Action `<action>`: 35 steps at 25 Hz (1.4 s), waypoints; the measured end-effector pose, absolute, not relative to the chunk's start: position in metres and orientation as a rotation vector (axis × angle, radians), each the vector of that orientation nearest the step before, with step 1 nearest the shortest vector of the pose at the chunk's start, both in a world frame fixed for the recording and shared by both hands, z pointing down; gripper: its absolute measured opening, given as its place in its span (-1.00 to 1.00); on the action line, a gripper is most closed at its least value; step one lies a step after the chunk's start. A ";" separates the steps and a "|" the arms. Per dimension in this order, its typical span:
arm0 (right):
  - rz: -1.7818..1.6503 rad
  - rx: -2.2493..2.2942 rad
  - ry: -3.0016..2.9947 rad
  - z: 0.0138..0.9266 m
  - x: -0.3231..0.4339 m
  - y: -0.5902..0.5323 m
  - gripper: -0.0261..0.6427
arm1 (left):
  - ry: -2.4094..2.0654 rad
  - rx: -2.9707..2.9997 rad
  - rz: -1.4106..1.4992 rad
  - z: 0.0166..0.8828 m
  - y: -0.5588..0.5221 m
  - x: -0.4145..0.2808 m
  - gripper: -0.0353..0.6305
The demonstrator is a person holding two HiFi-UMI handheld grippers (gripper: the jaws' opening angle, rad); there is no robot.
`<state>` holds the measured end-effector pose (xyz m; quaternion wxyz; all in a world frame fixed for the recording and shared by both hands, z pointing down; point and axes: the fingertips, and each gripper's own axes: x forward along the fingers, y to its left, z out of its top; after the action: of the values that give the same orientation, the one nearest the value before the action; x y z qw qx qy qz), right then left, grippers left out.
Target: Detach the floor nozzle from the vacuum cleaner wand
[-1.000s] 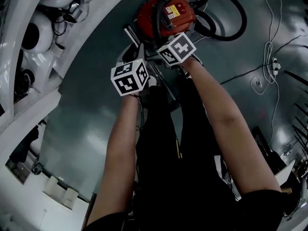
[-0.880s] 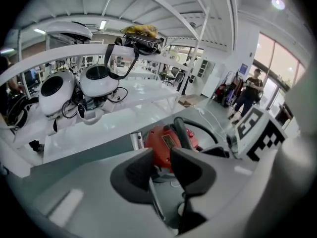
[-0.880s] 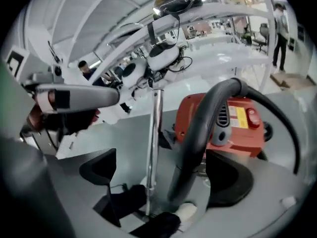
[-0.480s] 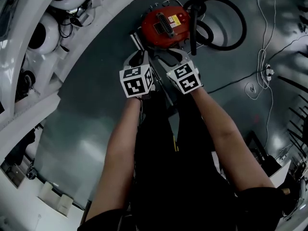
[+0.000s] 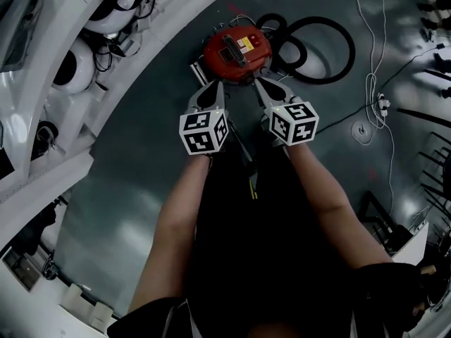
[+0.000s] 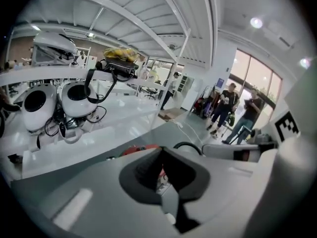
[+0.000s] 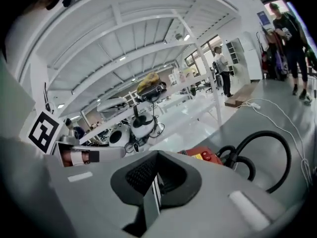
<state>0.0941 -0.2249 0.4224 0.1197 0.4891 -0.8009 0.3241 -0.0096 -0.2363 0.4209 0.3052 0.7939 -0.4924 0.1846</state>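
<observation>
You are holding both grippers up over the gray floor (image 5: 141, 174), side by side and a little apart, tips pointing away from you and tilting down. Your left gripper (image 5: 215, 85) has just been closing, and in the left gripper view its jaws (image 6: 161, 152) are sitting together with nothing between them. Your right gripper (image 5: 260, 84) has just been closing too. Its jaws (image 7: 156, 155) are meeting in the right gripper view, and they are empty as well. The red vacuum cleaner (image 5: 236, 53) is resting on the floor just past both tips, in the middle between them. Its black hose (image 5: 331, 41) is curling in loops off to the right of your right gripper. A small pale piece (image 5: 197, 66) is lying against the cleaner on the left gripper's side, just ahead of that tip. It is too small to tell whether it is the nozzle. A thin white cable (image 5: 366, 69) is trailing on the floor, well off to the right of the right gripper.
</observation>
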 end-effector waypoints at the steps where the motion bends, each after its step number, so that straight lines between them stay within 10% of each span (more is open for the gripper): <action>1: 0.944 1.437 -2.348 0.414 0.096 -0.225 -0.93 | -1.291 2.115 0.480 0.414 -0.236 -0.007 -0.86; 35: 0.891 1.463 -2.359 0.354 0.098 -0.199 -0.93 | -1.205 2.195 0.561 0.365 -0.208 0.022 -0.86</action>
<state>0.0975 -0.1994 0.3536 0.1129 0.4988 -0.8039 0.3036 0.0218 -0.2083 0.3649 0.2839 0.8201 -0.4504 0.2096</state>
